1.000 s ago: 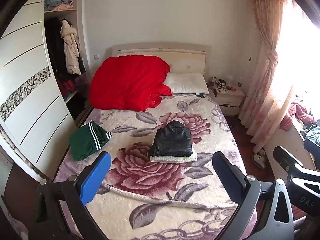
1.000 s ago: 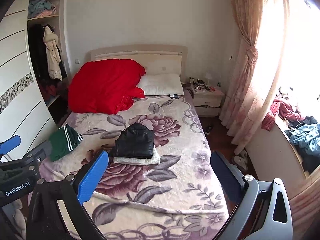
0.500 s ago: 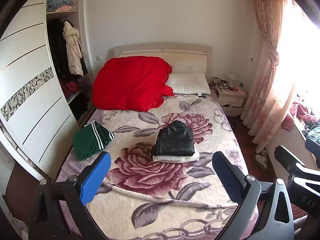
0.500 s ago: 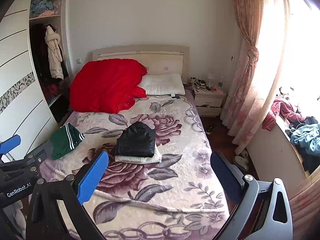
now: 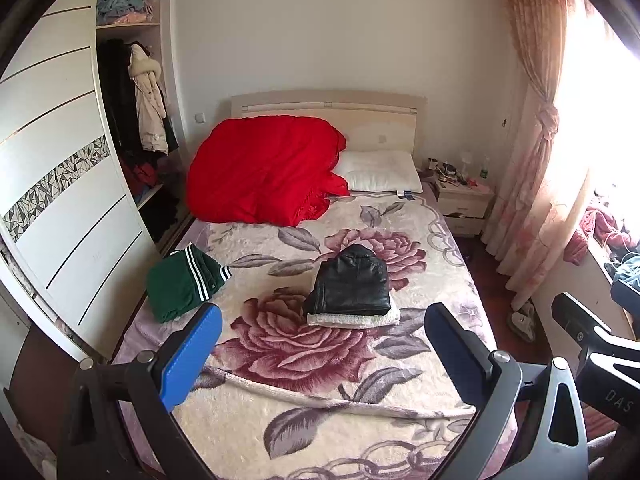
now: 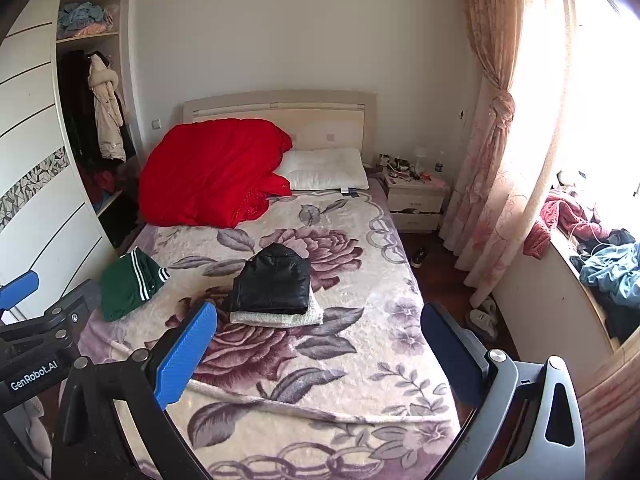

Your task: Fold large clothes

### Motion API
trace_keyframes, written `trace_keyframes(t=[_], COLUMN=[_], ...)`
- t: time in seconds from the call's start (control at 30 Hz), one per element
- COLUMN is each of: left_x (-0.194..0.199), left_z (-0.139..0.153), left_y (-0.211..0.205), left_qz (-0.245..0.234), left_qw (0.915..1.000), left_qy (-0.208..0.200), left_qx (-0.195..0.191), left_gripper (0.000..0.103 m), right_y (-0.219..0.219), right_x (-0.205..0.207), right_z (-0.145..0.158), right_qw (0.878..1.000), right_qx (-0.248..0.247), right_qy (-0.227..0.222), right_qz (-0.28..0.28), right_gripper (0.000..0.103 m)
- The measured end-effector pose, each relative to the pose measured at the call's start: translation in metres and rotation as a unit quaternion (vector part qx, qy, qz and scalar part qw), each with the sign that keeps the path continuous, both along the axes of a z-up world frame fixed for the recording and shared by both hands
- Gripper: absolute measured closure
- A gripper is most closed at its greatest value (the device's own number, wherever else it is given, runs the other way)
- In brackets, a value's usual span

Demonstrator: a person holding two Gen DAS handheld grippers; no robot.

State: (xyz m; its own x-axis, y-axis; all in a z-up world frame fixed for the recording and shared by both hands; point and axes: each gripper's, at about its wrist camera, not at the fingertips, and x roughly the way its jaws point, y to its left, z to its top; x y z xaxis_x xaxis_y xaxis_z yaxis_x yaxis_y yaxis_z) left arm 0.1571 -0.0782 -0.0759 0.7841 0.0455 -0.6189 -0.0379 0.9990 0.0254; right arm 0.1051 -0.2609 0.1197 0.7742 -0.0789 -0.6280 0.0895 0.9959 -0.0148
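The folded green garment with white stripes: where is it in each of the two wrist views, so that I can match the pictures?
Left wrist view: the green garment lies left of centre, at the bed's left edge.
Right wrist view: it lies further left, close to the left gripper body.
Shared landmark: the black jacket on the white folded item, mid-bed, to the garment's right.
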Motion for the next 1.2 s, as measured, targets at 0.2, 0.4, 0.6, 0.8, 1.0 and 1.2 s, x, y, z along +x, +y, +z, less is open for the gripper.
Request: trace_keyframes(t=[0.2, 0.4, 0.6, 0.8, 1.0, 1.2], left_x=[0.000, -0.002, -0.004, -0.004, -0.004, -0.002], left_z=[0.003, 0.006, 0.004, 0.004, 0.004, 0.008], left_y=[-0.001, -0.005, -0.005, -0.003, -0.001, -0.004], left_qz=[0.003, 0.004, 0.006, 0.007, 0.007, 0.015], left_qw=[1.0000, 1.0000, 1.0000, 1.0000, 1.0000, 0.9998], left_qy=[-0.002, -0.001, -0.005, -0.005, -0.005, -0.010], left_qx=[0.002, 0.001, 0.002, 0.003, 0.000, 0.002], left_gripper=[0.000, 0.000, 0.000, 0.000, 0.000, 0.000], right_y=[0.000, 0.001, 0.002, 0.002, 0.002, 0.002], right_x=[-0.001, 0.003, 0.000, -0.007, -0.012, -0.012], right_z=[0.000, 0.003, 0.004, 0.002, 0.002, 0.002], right_qw=[1.000, 1.000, 1.000, 1.000, 1.000, 1.000], right_qx=[-0.001, 0.000, 0.001, 0.000, 0.000, -0.001], right_qy=[-0.001, 0.001, 0.000, 0.000, 0.000, 0.000], right_qz=[-0.001, -0.002, -0.004, -0.007, -0.010, -0.012], right_gripper=[0.000, 0.000, 0.000, 0.000, 0.000, 0.000])
